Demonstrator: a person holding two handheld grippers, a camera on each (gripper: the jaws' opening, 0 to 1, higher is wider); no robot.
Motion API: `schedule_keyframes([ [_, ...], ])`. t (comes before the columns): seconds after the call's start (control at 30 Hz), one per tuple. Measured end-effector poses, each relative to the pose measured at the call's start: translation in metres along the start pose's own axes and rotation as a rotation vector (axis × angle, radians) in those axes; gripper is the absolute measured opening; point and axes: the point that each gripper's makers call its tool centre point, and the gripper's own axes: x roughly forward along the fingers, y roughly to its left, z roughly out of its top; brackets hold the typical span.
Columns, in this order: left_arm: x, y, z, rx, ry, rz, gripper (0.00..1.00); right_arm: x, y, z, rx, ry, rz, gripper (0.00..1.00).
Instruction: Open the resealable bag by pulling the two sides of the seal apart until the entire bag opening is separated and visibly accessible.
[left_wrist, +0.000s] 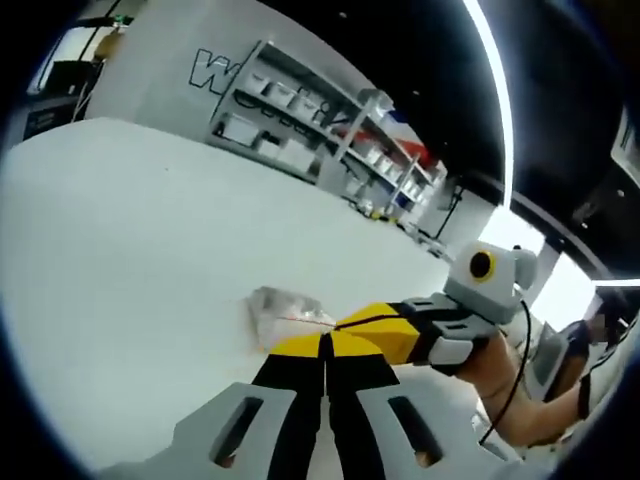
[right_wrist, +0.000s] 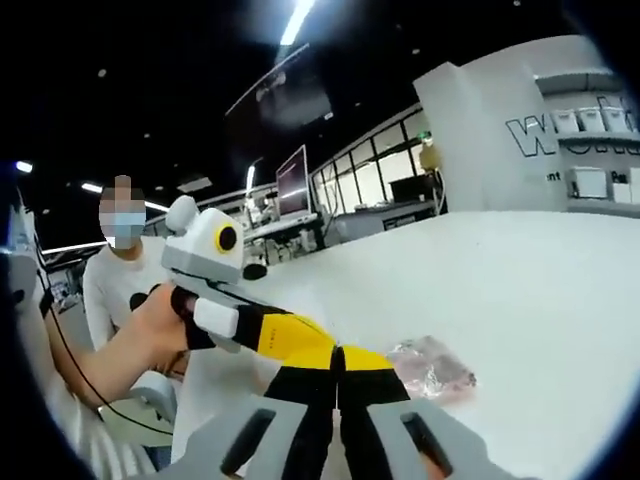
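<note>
The surface (left_wrist: 130, 240) was a broad, plain white top, matte and evenly lit, reaching back toward a grey wall. One thing lay directly on it — a small clear resealable bag (left_wrist: 285, 312), crumpled and lying flat. In the right gripper view the same bag (right_wrist: 432, 366) showed something pinkish inside, with bare white surface (right_wrist: 520, 280) spreading around it — contents too blurred to name

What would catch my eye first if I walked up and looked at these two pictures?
Probably the yellow-and-black grippers: the left gripper and the right gripper meet tip to tip over the white table, fingers closed, at the edge of a small clear resealable bag. Next, the person standing behind the table in the right gripper view, and the shelving rack by the far wall in the left gripper view.
</note>
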Motion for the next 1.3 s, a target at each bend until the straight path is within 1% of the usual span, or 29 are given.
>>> schedule_keyframes([
  [0.2,0.001,0.000,-0.003,0.035,0.026,0.023,0.00,0.000,-0.004,-0.003,0.023,-0.002,-0.023,0.00],
  [0.3,0.001,0.001,-0.004,0.050,0.037,0.038,0.00,0.001,-0.005,-0.005,0.001,0.012,-0.043,0.00],
  [0.53,0.000,-0.001,-0.004,0.044,0.046,0.022,0.00,0.001,-0.006,-0.004,-0.024,0.024,-0.070,0.00],
  [0.57,0.000,-0.002,-0.006,0.041,0.058,0.012,0.00,0.000,-0.012,-0.005,-0.034,0.033,-0.107,0.00],
  [0.6,0.000,-0.005,-0.006,0.027,0.056,-0.004,0.00,0.000,-0.015,-0.008,-0.053,0.052,-0.119,0.00],
  [0.63,-0.001,-0.006,-0.005,0.027,0.050,-0.004,0.00,0.001,-0.015,-0.006,-0.036,0.041,-0.108,0.00],
  [0.67,-0.001,-0.005,-0.004,0.029,0.044,0.001,0.00,0.001,-0.008,-0.005,0.024,0.019,-0.062,0.00],
  [0.7,-0.001,-0.003,-0.006,0.044,0.061,0.014,0.00,-0.001,-0.010,-0.004,0.027,0.011,-0.063,0.00],
  [0.77,0.000,0.001,-0.005,0.040,0.050,0.030,0.00,-0.002,-0.011,-0.005,0.002,0.022,-0.080,0.00],
  [0.8,0.000,0.001,-0.004,0.038,0.048,0.027,0.00,-0.003,-0.011,-0.004,0.005,0.012,-0.073,0.00],
  [0.83,0.000,0.002,-0.002,0.035,0.035,0.028,0.00,-0.003,-0.010,-0.003,0.007,0.007,-0.070,0.00],
  [0.87,0.000,0.004,0.004,0.005,-0.008,0.046,0.01,-0.003,-0.010,-0.003,0.005,0.002,-0.067,0.00],
  [0.9,-0.001,0.002,0.005,-0.015,-0.016,0.028,0.01,-0.003,-0.009,-0.002,-0.006,-0.001,-0.060,0.00],
  [0.93,-0.001,-0.002,0.007,-0.025,-0.025,-0.004,0.01,-0.004,-0.008,-0.003,-0.011,0.000,-0.053,0.00],
  [1.0,-0.003,0.000,0.009,-0.040,-0.048,-0.004,0.02,-0.004,-0.002,0.001,-0.019,-0.035,-0.001,0.00],
  [1.07,-0.004,0.001,0.006,-0.066,-0.033,-0.008,0.02,-0.006,-0.003,0.000,-0.019,-0.041,0.004,0.00],
  [1.1,-0.004,0.003,0.005,-0.071,-0.037,-0.009,0.03,-0.007,-0.002,0.003,-0.007,-0.069,0.019,0.00],
  [1.17,-0.004,0.004,0.006,-0.109,-0.050,-0.019,0.07,-0.007,-0.002,0.003,-0.006,-0.068,0.024,0.00],
  [1.2,-0.005,0.001,0.006,-0.135,-0.057,-0.034,0.08,-0.007,-0.002,0.003,-0.004,-0.070,0.023,0.00],
  [1.27,-0.007,-0.001,0.008,-0.155,-0.077,-0.059,0.09,-0.007,-0.003,0.003,-0.005,-0.070,0.015,0.00],
  [1.3,-0.008,-0.002,0.008,-0.160,-0.078,-0.063,0.10,-0.008,-0.003,0.003,-0.008,-0.072,0.015,0.00],
])
